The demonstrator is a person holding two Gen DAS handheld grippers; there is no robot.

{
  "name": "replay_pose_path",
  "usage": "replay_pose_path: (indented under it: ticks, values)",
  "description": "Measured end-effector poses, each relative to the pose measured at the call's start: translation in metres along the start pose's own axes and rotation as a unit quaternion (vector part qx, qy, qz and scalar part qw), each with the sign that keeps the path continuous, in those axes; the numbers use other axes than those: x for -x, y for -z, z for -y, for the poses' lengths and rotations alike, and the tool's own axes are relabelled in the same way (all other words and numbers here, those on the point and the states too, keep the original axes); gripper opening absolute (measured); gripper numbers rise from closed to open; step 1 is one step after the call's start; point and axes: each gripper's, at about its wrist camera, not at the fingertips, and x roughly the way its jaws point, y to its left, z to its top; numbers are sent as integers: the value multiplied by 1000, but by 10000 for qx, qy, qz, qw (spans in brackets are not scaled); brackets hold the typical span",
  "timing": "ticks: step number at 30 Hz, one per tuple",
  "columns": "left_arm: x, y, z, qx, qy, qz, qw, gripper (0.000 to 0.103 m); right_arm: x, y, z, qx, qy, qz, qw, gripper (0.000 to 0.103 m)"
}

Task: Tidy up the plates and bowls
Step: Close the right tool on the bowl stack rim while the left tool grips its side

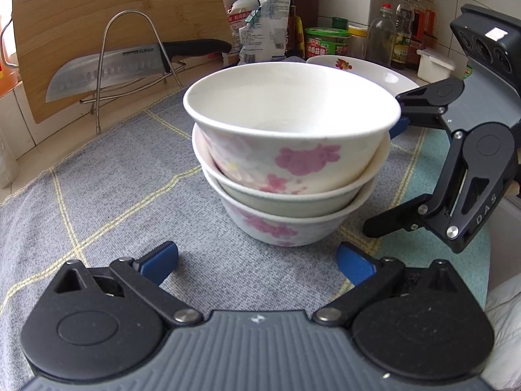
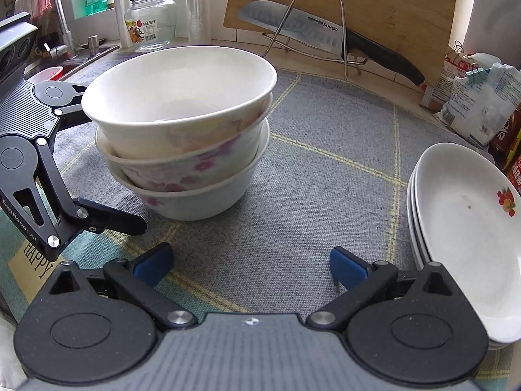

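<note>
Three nested white ceramic bowls with pink flower prints (image 1: 289, 159) stand stacked on the grey woven mat with yellow lines (image 1: 123, 176) that covers the surface. Left of the bowl stack in the right wrist view, the left hand-held gripper (image 2: 110, 159) has its jaws spread wide, one on either side of the stack, not pressing it. In front of the stack, the right hand-held gripper (image 2: 250, 265) is likewise released, with only mat between its blue pads (image 2: 153, 265). Right of the stack, well apart, lie stacked white oval plates with a fruit motif (image 2: 469, 228). Behind the stack, a steel cleaver (image 2: 289, 24) rests in a wire rack (image 2: 342, 32) against a bamboo cutting board (image 2: 390, 6).
</note>
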Motion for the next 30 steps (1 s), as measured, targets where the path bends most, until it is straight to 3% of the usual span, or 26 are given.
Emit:
replay_pose_path:
  ticks: [21, 30]
  values:
    - [-4, -4, -3, 28, -10, -136, 9999, 102, -11, -13, 9, 522, -426, 40, 9977, 103]
    - [5, -17, -4, -665, 271, -110, 9974, 102, 1, -29, 7, 1169, -711, 115, 9905, 103]
